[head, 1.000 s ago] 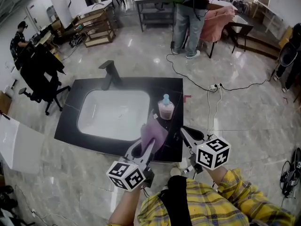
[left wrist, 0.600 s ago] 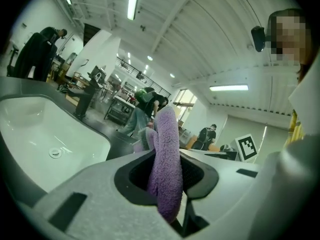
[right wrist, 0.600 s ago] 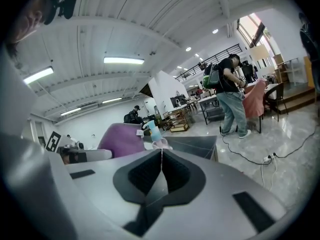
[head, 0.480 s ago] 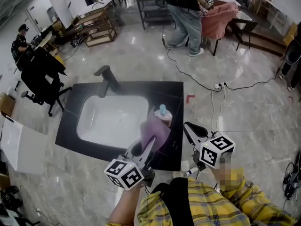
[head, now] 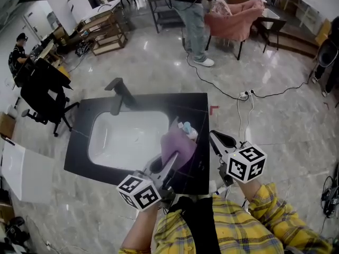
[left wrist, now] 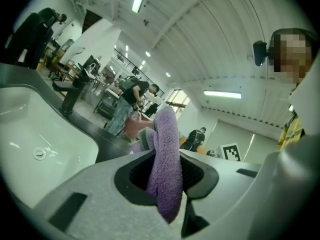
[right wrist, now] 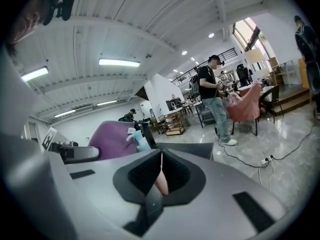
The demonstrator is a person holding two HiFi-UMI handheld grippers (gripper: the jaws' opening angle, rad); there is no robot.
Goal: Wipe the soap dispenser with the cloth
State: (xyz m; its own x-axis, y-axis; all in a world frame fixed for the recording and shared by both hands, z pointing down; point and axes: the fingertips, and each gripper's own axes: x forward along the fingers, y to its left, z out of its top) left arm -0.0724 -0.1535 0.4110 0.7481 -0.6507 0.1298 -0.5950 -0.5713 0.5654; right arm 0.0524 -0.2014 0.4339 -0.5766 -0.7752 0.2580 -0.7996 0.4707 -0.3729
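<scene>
Between L gripper [left wrist: 167, 176] jaws: purple cloth [left wrist: 164, 149], clamped tight, its folded edge sticking up past the tips. R gripper [right wrist: 161, 171] jaws together, nothing gripped. Head view: cloth hangs in front of soap dispenser [head: 188, 130] on the near side and hides its body; only the blue pump top shows. Can't tell if they touch. Dispenser stands on black counter [head: 198, 103], just right of white basin [head: 127, 136], w/ faucet [head: 119, 93] at basin's far-left corner. R gripper sits near counter's right edge, beside dispenser. Bkgd: person [head: 192, 15] standing by pink chair [head: 233, 20].
</scene>
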